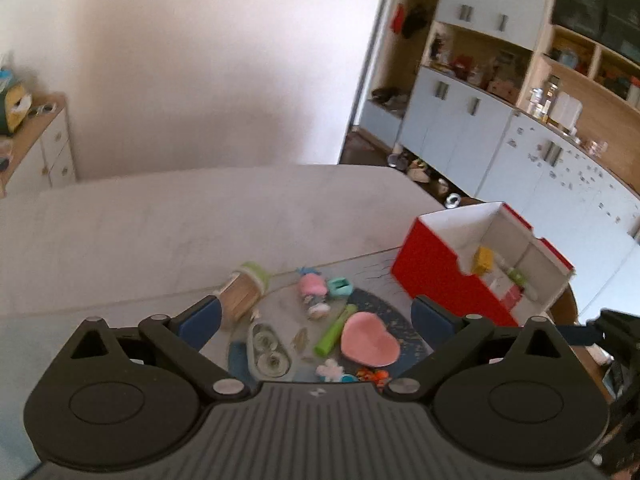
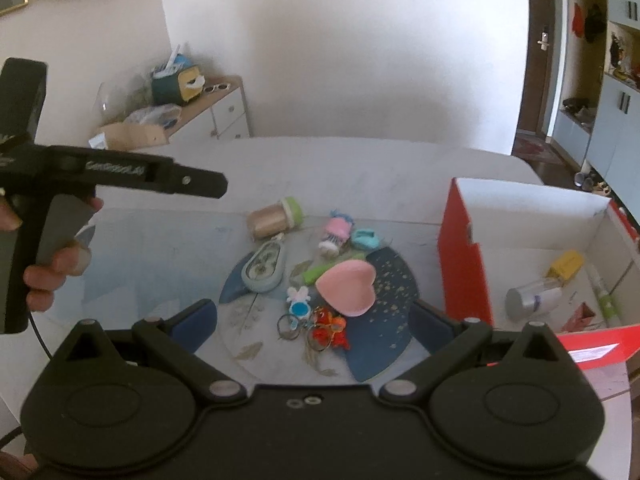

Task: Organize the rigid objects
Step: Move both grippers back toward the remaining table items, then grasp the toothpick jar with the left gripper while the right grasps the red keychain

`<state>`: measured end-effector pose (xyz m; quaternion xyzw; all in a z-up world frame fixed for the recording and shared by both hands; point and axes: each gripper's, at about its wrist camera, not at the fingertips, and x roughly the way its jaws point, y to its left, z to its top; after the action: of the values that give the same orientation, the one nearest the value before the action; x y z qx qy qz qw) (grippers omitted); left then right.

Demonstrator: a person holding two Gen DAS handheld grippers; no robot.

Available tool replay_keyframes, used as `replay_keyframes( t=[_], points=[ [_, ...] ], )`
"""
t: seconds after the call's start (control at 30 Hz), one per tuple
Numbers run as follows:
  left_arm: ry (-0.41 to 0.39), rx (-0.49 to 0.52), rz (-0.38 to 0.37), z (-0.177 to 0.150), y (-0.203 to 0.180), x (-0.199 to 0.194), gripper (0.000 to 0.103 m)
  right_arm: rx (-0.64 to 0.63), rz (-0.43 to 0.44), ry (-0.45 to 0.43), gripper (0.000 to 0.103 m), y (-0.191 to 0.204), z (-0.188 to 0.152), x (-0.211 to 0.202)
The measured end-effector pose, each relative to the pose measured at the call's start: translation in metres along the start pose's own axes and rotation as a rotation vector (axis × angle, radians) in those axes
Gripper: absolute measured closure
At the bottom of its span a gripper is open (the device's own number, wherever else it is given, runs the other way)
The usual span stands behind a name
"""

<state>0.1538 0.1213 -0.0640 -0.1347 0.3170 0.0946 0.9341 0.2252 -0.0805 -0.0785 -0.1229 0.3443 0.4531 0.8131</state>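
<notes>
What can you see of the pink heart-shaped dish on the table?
The pink heart-shaped dish is shallow, with a raised rim, smooth and matte like plastic or silicone, and empty. It lies flat on the dark blue speckled mat, point toward the camera. A green stick lies at its left edge; neither tool touches it.

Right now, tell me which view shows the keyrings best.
The right wrist view: the keyrings lie fully visible below the pink heart dish. In the left wrist view the left tool's body hides most of the keyrings.
</notes>
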Motion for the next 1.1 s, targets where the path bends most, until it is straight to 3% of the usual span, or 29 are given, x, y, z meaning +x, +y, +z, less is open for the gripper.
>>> replay_keyframes(
  t=[0.37,0.57,0.93,1.1],
  points=[
    [0.034,-0.009,0.113,-0.007,0.046,0.062,0.001,-0.076,0.035,0.061,0.007,-0.002,-0.016,0.051],
    [0.066,0.008,0.183,-0.008,0.057,0.097,0.001,-0.125,0.041,0.115,0.02,-0.009,-0.028,0.083],
    [0.135,0.06,0.204,-0.011,0.064,0.151,0.001,-0.134,0.086,0.16,0.043,-0.026,-0.035,0.126],
    [0.142,0.055,0.213,-0.01,0.067,0.166,0.002,-0.15,0.101,0.156,0.047,-0.028,-0.037,0.133]
  ],
)
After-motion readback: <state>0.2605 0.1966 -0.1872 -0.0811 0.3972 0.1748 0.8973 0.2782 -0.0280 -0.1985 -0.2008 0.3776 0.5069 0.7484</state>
